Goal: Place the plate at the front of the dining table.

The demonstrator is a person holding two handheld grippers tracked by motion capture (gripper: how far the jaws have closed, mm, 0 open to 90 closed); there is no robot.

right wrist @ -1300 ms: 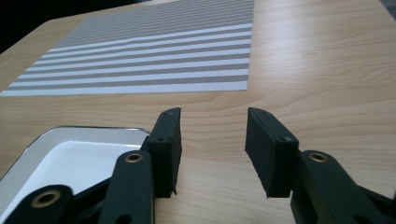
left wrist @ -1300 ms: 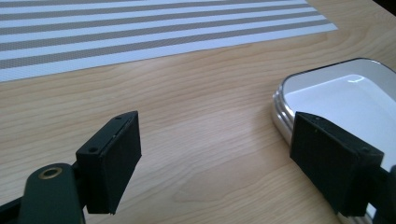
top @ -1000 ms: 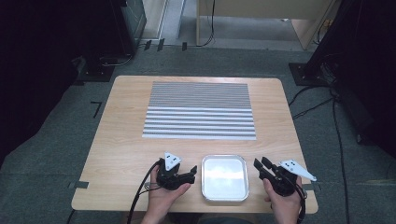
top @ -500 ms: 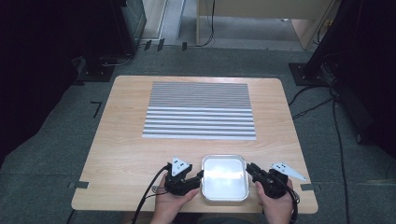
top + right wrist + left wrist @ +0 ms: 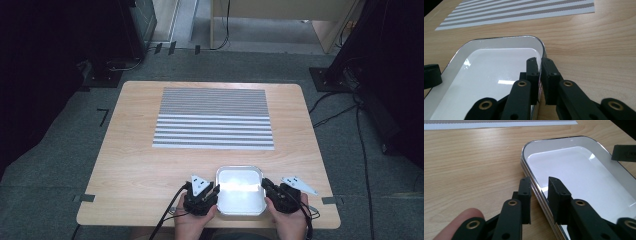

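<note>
Near the front edge of a light wooden table [image 5: 135,165] sits a shallow metal tray [image 5: 240,206] with a shiny white inside. A person's hands hold a black tool at each side of it. At the tray's left rim, the left tool [image 5: 539,192] has its jaws spread, one outside the rim and one inside, with a gap showing. At the right rim, the right tool [image 5: 540,75] has its jaws pressed together, pinching the tray's edge. Farther back on the table lies a grey-and-white striped mat [image 5: 214,118].
</note>
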